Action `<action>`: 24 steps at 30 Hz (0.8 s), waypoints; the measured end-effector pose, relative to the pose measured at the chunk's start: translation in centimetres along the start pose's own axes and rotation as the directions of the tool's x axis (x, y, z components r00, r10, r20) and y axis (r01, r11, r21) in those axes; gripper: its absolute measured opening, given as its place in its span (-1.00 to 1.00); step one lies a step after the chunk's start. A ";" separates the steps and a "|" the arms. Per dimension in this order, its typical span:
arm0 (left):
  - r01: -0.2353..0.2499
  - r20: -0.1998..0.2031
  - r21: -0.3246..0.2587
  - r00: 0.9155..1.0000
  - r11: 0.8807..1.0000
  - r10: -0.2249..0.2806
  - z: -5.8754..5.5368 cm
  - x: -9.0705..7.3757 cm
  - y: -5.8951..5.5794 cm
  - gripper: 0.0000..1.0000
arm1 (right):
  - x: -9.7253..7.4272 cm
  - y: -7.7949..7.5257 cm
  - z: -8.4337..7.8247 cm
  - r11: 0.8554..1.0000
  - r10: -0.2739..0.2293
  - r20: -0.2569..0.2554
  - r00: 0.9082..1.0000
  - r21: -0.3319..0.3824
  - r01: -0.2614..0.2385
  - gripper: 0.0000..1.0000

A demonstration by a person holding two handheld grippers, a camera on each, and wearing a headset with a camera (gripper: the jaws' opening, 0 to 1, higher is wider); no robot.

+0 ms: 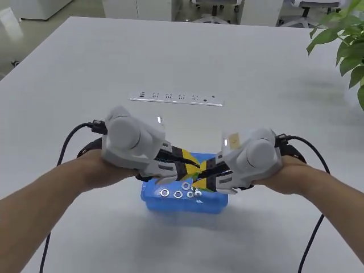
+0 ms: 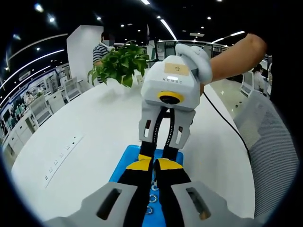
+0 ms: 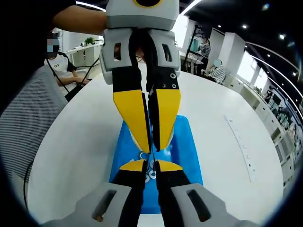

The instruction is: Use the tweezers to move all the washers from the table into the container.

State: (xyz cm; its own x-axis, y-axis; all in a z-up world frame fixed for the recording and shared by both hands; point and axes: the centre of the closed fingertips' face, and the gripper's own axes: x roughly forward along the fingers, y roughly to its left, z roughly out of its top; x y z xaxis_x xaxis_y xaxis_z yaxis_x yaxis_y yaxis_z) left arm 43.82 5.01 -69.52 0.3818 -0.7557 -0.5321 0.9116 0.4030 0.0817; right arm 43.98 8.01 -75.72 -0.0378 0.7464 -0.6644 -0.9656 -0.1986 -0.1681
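Note:
A blue container [image 1: 216,203] sits on the white table just in front of me, with several metal washers [image 1: 178,194] lying in it. Both grippers hover over it, tip to tip. My left gripper [image 1: 192,168] comes in from the left and my right gripper [image 1: 205,173] from the right. Thin metal tweezers [image 3: 150,137] run between the left gripper's [image 3: 151,149] yellow jaws and reach down between the right gripper's [image 3: 151,165] tips. Both pairs of jaws are closed on this thin strip. The left gripper [image 2: 155,165] faces the right gripper [image 2: 161,156], with washers [image 2: 152,198] below them.
A flat power strip [image 1: 176,98] lies flush in the table beyond the container. Leaves of a potted plant [image 1: 344,34] hang over the far right corner. Cables trail back from both grippers. Office chairs and people are around the room.

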 end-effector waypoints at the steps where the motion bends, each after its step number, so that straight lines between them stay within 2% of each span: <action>1: -0.003 -0.002 0.011 1.000 1.000 0.003 -0.1 0.0 0.1 -0.87 | 0.0 0.0 0.1 1.000 -0.002 0.004 1.000 0.002 0.002 -0.80; 18: 0.002 -0.010 0.018 1.000 1.000 -0.002 -0.1 -0.2 0.2 -0.90 | -0.6 0.0 -0.1 0.999 -0.022 -0.003 1.000 0.030 0.022 -0.66; 22: 0.001 -0.014 0.022 1.000 1.000 0.000 0.0 -0.3 0.2 -0.90 | -1.1 0.0 0.1 0.998 -0.034 0.002 0.999 0.048 0.034 -0.59; 24: 0.000 -0.011 0.019 1.000 1.000 0.000 0.2 -0.4 0.2 -0.90 | -1.4 0.0 0.3 0.996 -0.040 0.011 0.999 0.085 0.039 -0.52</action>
State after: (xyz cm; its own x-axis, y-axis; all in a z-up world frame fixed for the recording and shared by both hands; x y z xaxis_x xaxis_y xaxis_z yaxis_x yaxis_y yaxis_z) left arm 43.84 5.30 -69.11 0.3805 -0.7497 -0.5414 0.9142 0.3932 0.0979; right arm 43.95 7.13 -74.57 -0.0017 0.7607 -0.6491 -0.9846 -0.1146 -0.1317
